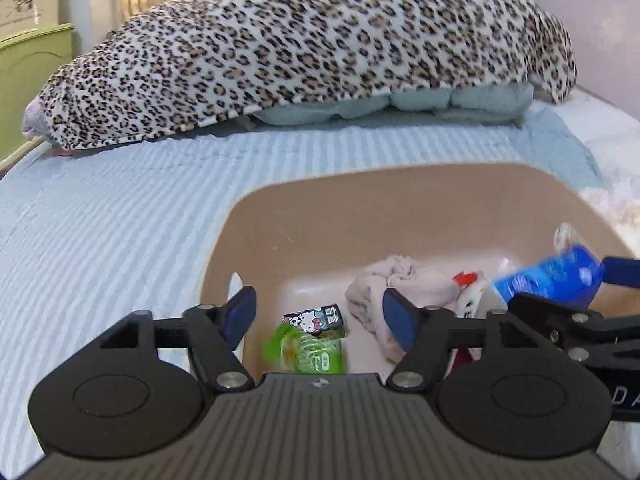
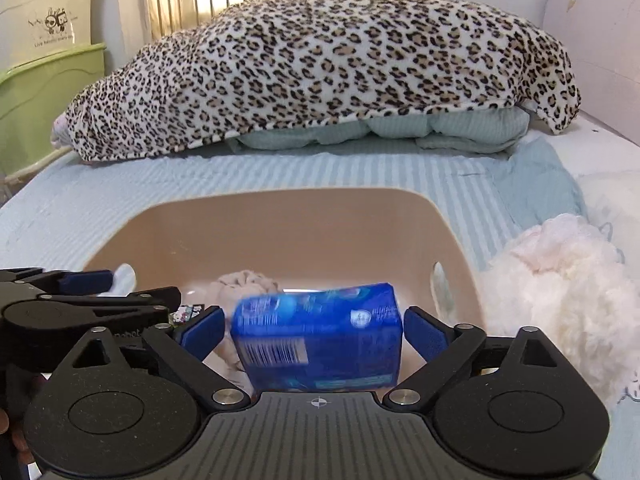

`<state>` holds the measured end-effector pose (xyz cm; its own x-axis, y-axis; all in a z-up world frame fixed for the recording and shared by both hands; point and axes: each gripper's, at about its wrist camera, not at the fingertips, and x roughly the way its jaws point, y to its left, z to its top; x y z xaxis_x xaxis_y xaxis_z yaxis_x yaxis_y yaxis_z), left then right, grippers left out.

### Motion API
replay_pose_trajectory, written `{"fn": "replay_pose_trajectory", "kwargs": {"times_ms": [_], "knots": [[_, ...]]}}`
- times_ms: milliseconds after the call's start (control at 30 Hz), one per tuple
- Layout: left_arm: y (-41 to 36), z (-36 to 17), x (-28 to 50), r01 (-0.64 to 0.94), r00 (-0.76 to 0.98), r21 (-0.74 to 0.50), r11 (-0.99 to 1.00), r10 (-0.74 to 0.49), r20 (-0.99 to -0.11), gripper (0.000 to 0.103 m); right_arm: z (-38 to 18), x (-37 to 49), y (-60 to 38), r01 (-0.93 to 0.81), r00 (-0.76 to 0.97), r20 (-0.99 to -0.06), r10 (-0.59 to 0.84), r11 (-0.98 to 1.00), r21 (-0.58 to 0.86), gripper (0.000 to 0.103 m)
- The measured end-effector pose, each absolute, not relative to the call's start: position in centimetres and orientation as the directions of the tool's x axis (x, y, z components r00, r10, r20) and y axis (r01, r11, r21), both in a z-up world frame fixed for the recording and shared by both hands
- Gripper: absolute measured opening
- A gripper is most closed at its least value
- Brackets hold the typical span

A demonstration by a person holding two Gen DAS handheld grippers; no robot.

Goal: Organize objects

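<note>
A tan plastic basket (image 1: 304,216) (image 2: 280,216) sits on the bed. Inside lie a beige cloth (image 1: 396,280), a Hello Kitty box (image 1: 316,320), a white Hello Kitty toy (image 1: 472,292) and a blurred green object (image 1: 308,352). My left gripper (image 1: 320,316) is open and empty above the basket's near left corner, the green object blurred below it. My right gripper (image 2: 314,326) is open over the basket; a blurred blue packet (image 2: 320,336) (image 1: 552,276) sits between its fingers, with gaps on both sides.
A leopard-print blanket (image 1: 312,52) covers a pile at the head of the striped blue bed (image 1: 112,216). A fluffy white-pink item (image 2: 560,288) lies right of the basket. Green and cream storage boxes (image 2: 44,92) stand at the left. A wall runs along the right.
</note>
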<state>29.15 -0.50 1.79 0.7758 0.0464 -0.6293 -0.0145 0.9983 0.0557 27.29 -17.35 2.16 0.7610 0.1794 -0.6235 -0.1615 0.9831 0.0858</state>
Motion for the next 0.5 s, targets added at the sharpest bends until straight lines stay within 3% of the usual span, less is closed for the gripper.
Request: {"fn": "replay_pose_trajectory", "kwargs": {"times_ms": [500], "knots": [[-0.3,4.9,24.2,-0.052,0.774,0.067,0.996,0.082,-0.628,0.073,6.0,21.6,-18.8,-0.134,0.782,-0.600,0.168,0.986,0.102,0.103]]}}
